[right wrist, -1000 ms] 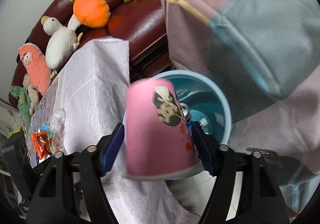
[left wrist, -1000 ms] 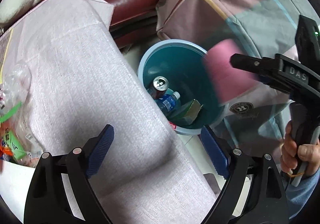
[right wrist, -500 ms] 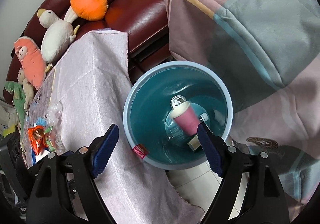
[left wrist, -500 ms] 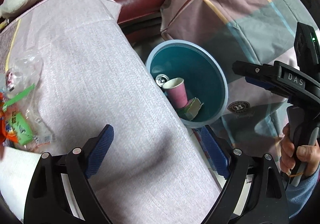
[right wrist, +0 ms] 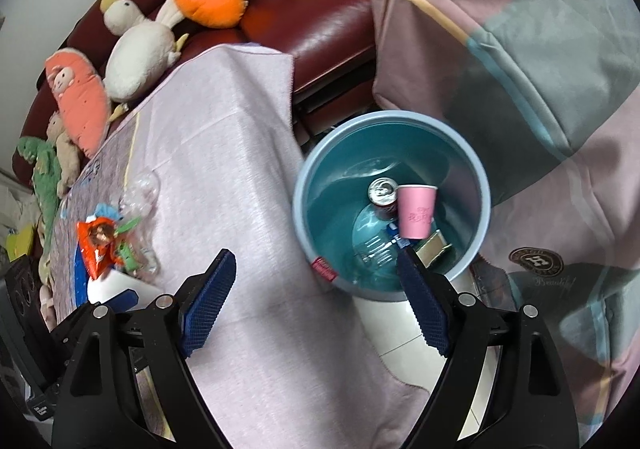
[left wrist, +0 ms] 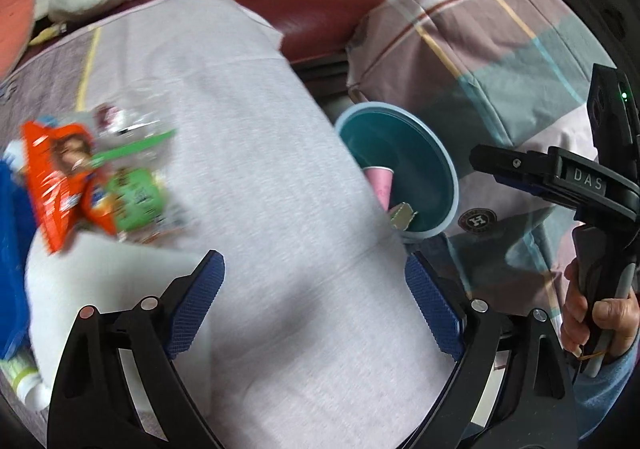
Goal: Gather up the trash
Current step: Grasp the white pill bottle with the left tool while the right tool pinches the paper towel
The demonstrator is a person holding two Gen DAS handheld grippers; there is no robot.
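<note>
The right gripper point(right wrist: 316, 281) is wide open with nothing between its blue pads; its jaws have just been opening. It points down over the edge of the cloth-covered table point(right wrist: 240, 177) and the blue bin point(right wrist: 482, 209) standing on the floor beside it.

The pink cup point(right wrist: 416, 217) lies inside the bin, resting against a drink can point(right wrist: 382, 193) at its 9 o'clock, above a clear plastic bottle point(right wrist: 376, 245). A small carton point(right wrist: 434, 249) lies at the cup's 5 o'clock.

The left gripper point(left wrist: 316, 305) is also wide open and empty, above the tablecloth. In its view the bin is at 2 o'clock.

More trash stays on the table: an orange snack wrapper point(left wrist: 56, 185), a green packet point(left wrist: 136, 201) and clear plastic wrap point(right wrist: 140, 193), touching one another in one pile, well apart from the bin.

A hand point(left wrist: 600, 313) grips the right gripper's handle.
</note>
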